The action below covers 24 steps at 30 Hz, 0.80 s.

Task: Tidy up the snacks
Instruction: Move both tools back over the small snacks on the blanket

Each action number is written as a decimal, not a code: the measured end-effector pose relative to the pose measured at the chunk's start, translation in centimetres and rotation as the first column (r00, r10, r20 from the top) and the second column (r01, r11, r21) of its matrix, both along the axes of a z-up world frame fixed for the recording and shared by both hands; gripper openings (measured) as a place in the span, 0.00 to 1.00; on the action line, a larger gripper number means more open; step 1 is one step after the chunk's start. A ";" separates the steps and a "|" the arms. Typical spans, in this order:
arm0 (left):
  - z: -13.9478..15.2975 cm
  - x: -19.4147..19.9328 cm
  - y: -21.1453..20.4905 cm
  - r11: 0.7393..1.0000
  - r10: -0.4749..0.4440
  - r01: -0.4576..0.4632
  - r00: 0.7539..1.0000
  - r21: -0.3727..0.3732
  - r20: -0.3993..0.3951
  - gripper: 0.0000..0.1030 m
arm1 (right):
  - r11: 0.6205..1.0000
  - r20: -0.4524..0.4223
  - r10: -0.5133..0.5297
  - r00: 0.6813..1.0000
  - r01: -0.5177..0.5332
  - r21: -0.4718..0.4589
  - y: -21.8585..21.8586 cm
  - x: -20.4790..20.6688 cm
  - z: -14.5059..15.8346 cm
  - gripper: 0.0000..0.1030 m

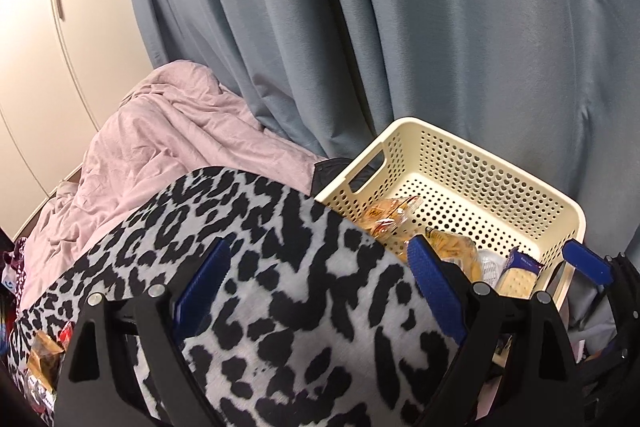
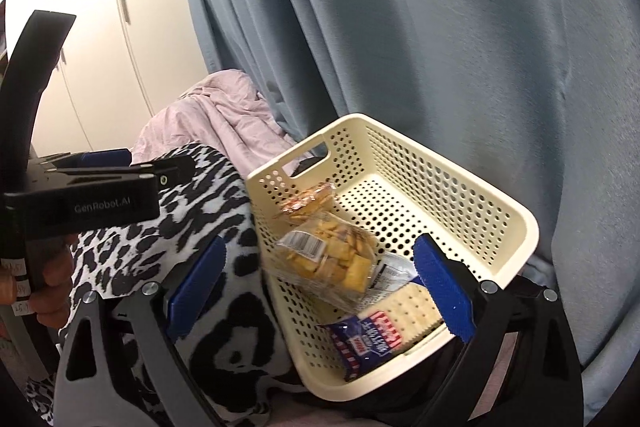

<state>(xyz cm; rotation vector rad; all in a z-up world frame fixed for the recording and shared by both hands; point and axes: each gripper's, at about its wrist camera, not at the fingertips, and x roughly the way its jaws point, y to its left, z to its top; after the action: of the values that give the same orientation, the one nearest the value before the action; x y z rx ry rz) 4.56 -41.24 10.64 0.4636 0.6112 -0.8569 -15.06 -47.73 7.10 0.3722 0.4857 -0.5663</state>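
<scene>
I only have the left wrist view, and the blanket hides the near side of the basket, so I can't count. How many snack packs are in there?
Observer: The right wrist view shows four: a small round-cracker pack, a clear bag of square crackers, a silver wrapper under it, and a blue-and-red cracker pack.
Operator: Is the right gripper holding anything?
Observer: No. The right gripper is open above the basket, with nothing between its fingers.

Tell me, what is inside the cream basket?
The cream basket holds a clear bag of square crackers, a smaller clear snack bag behind it, and a blue cracker packet. A white wrapper is partly covered, so its contents stay unknown.
</scene>
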 end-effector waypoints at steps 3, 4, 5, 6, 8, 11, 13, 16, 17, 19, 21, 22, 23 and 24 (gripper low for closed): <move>0.1 0.1 0.8 1.000 0.013 -0.013 1.000 -0.001 -0.001 0.87 | 1.000 0.003 0.016 1.000 -0.016 -0.006 0.6 0.4 0.2 0.93; 0.0 0.1 1.2 1.000 0.019 -0.019 1.000 -0.003 -0.002 0.87 | 1.000 0.004 0.022 1.000 -0.022 -0.007 0.8 0.5 0.3 0.93; 0.0 0.1 1.5 1.000 0.023 -0.023 1.000 -0.003 -0.004 0.87 | 1.000 0.005 0.027 1.000 -0.027 -0.009 1.0 0.6 0.4 0.93; 0.0 0.1 1.9 1.000 0.027 -0.027 1.000 -0.003 -0.007 0.87 | 0.999 0.006 0.032 0.999 -0.032 -0.009 1.1 0.7 0.4 0.93; -0.1 0.1 2.4 0.999 0.033 -0.033 0.999 -0.004 -0.009 0.87 | 0.999 0.004 0.043 0.999 -0.043 -0.013 1.5 1.1 0.4 0.93; -0.2 0.0 3.2 0.999 0.047 -0.047 0.999 -0.003 -0.011 0.87 | 0.998 0.000 0.060 0.998 -0.060 -0.020 2.3 1.6 0.5 0.93; -0.4 0.0 4.1 0.998 0.060 -0.061 0.998 -0.006 -0.017 0.87 | 0.997 -0.002 0.067 0.998 -0.067 -0.025 2.7 1.8 0.6 0.93; -0.6 -0.1 5.3 0.997 0.081 -0.081 0.996 -0.006 -0.026 0.87 | 0.996 -0.005 0.081 0.997 -0.081 -0.025 3.3 2.3 0.6 0.93; -0.7 -0.1 5.8 0.996 0.090 -0.090 0.996 -0.007 -0.027 0.87 | 0.996 -0.006 0.086 0.996 -0.087 -0.025 3.4 2.5 0.6 0.93; -0.8 -0.2 6.6 0.994 0.108 -0.108 0.994 -0.005 -0.019 0.87 | 0.995 -0.008 0.098 0.995 -0.099 -0.029 3.9 2.8 0.7 0.93; -0.8 -0.2 7.4 0.992 0.128 -0.128 0.992 -0.005 -0.007 0.87 | 0.993 -0.011 0.113 0.994 -0.113 -0.032 4.5 3.1 0.7 0.93; -0.8 -0.2 7.9 0.990 0.139 -0.139 0.990 -0.006 -0.005 0.88 | 0.992 -0.012 0.122 0.992 -0.122 -0.034 4.8 3.4 0.7 0.93; -0.9 -0.2 8.3 0.989 0.146 -0.146 0.989 -0.006 -0.006 0.88 | 0.991 -0.014 0.129 0.992 -0.130 -0.035 5.0 3.6 0.8 0.93; -0.9 -0.1 8.8 0.988 0.156 -0.156 0.988 -0.007 -0.009 0.88 | 0.990 -0.017 0.139 0.990 -0.139 -0.037 5.4 3.9 0.8 0.93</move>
<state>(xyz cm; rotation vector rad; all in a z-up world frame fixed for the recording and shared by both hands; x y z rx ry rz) 4.47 -32.46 9.74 0.3997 0.6430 -0.7126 -11.20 -42.30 7.87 0.2957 0.5094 -0.4425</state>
